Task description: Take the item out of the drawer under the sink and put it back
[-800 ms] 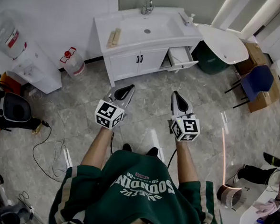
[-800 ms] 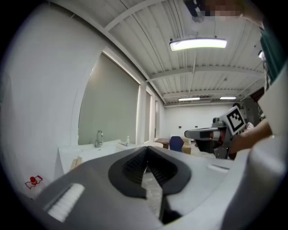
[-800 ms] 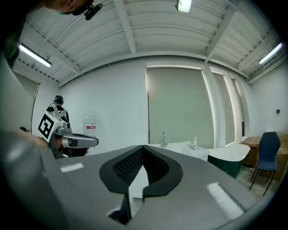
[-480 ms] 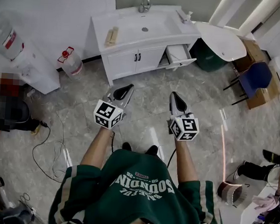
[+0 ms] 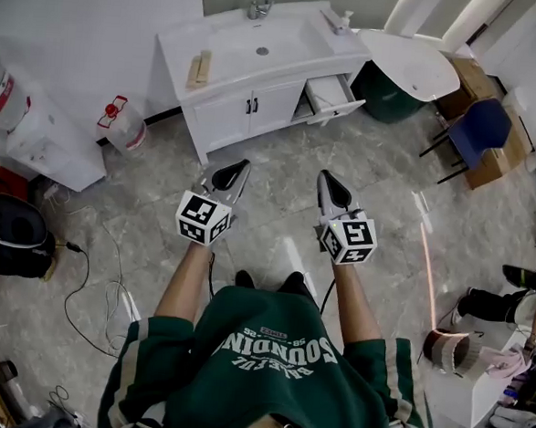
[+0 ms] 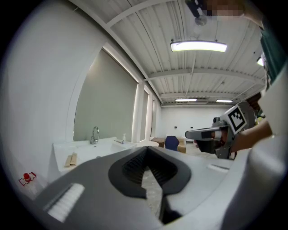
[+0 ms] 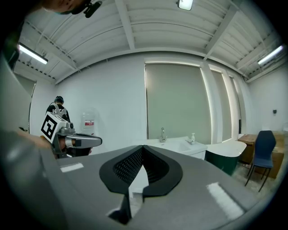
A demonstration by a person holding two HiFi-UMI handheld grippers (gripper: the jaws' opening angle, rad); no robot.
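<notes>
**Both claws shut and empty; drawer open ahead, right claw nearer**

Left gripper (image 5: 237, 168) and right gripper (image 5: 326, 180) were held side by side and roughly level. Each had its jaws closed tip to tip with nothing between them.

The drawer (image 5: 331, 95) stood pulled out at the right end of the vanity (image 5: 225, 114), under the sink (image 5: 285, 38). It lay well apart from both claws, ahead and slightly right. It opened toward the person, with its long axis roughly in line with the reach. The right gripper was the closer one.

The item was presumably inside the drawer, but too small to make out.

The floor (image 5: 390, 171) was grey polished tile. A water jug (image 5: 119, 123) sat beside the vanity, loose cable (image 5: 84, 287) lay to the left, and a blue chair (image 5: 475, 131) stood to the right.
</notes>
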